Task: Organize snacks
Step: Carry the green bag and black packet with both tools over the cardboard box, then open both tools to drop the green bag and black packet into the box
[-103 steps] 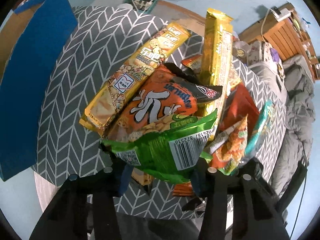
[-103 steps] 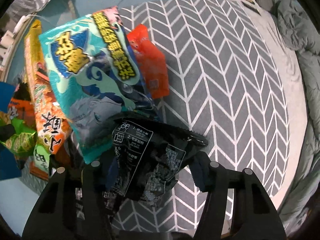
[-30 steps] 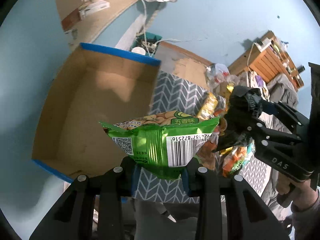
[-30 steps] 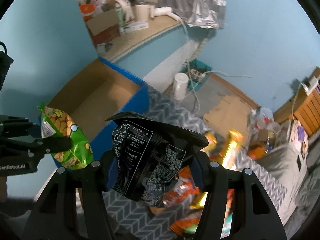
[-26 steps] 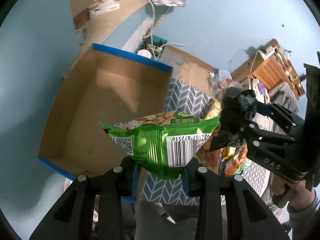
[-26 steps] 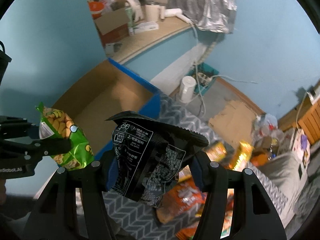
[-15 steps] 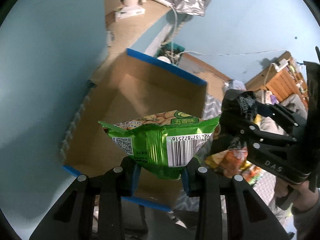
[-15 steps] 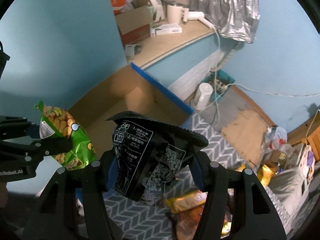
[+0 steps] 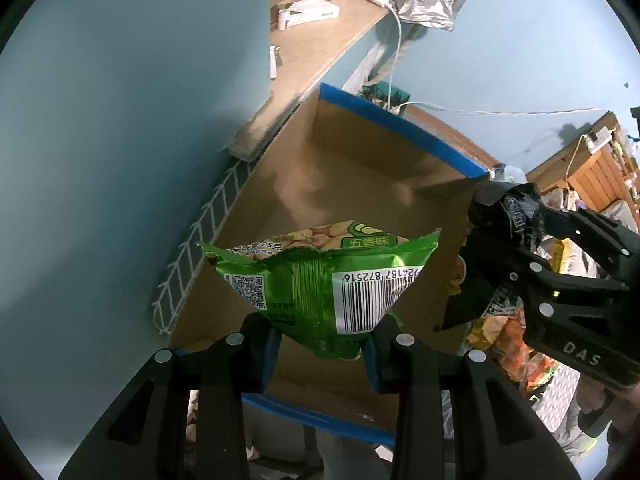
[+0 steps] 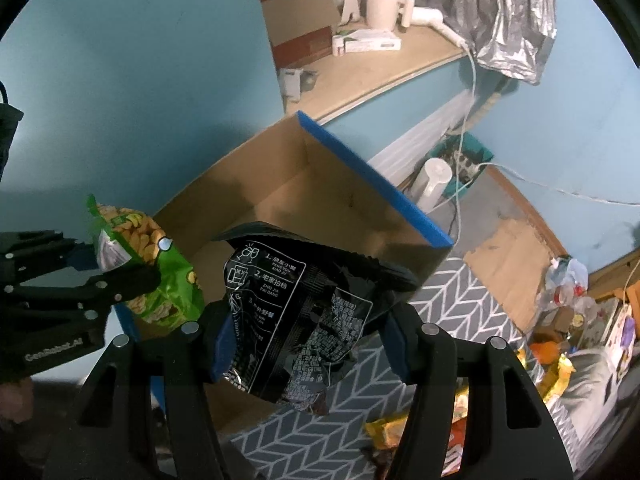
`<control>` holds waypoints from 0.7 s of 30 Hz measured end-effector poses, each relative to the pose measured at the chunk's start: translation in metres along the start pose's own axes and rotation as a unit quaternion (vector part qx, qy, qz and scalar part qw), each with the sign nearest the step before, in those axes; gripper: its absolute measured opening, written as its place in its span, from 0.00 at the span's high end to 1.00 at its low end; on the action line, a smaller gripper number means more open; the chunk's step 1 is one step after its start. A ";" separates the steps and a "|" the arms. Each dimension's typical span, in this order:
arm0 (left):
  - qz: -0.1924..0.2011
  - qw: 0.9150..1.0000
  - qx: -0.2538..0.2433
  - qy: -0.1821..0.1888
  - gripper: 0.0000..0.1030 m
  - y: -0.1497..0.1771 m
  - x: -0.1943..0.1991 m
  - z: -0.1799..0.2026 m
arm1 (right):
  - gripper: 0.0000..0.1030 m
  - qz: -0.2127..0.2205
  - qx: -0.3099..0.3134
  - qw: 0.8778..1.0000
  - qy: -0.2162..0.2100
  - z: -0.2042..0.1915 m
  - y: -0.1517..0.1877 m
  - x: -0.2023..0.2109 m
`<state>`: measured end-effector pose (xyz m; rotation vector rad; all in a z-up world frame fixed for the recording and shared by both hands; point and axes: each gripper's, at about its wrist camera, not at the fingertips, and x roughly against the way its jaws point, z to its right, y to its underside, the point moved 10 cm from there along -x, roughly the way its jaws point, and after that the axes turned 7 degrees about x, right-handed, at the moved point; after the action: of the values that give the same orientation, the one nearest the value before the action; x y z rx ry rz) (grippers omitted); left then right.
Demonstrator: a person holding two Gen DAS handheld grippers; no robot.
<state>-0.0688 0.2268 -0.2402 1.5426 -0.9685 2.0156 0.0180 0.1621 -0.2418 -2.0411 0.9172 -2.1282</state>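
Left gripper (image 9: 320, 354) jaws clamp green packet (image 9: 320, 280) over cardboard box (image 9: 344, 184); right gripper (image 10: 308, 344) jaws opening around black packet (image 10: 296, 312). Best released well inside the box's blue-edged walls.

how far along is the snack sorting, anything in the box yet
Nothing shows in the cardboard box yet; the floor in view is bare. In hand: the left gripper holds a green snack bag over it, and the right gripper, jaws opening, carries a black packet. Left: the other snacks on the patterned cloth.
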 end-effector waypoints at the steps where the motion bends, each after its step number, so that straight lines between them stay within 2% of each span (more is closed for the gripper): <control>1: 0.000 1.000 0.001 -0.004 0.66 0.000 -0.001 -0.001 | 0.36 0.000 0.000 1.000 0.001 -0.001 -0.001 -0.001; 4: 0.000 1.000 0.002 -0.012 0.62 0.000 0.000 -0.004 | 0.27 0.007 0.003 1.000 0.008 -0.002 -0.003 0.001; 5: 0.001 1.000 0.001 -0.016 0.57 0.000 0.000 -0.005 | 0.25 0.009 0.003 1.000 0.010 -0.002 -0.004 0.001; 12: 0.006 0.999 -0.016 -0.033 0.47 0.001 0.008 -0.006 | 0.24 0.021 -0.010 0.999 0.024 0.007 -0.006 0.014; 14: 0.010 0.999 -0.024 -0.037 0.40 0.002 0.011 -0.004 | 0.24 0.024 -0.015 0.999 0.027 0.011 -0.005 0.019; 21: 0.026 0.997 -0.060 -0.027 0.33 0.001 0.024 0.018 | 0.21 0.033 -0.032 0.998 0.045 0.030 0.013 0.043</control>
<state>-0.0649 0.2105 -0.2149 1.5293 -1.1398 1.9211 0.0354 0.1214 -0.2105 -1.9269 1.0630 -2.2003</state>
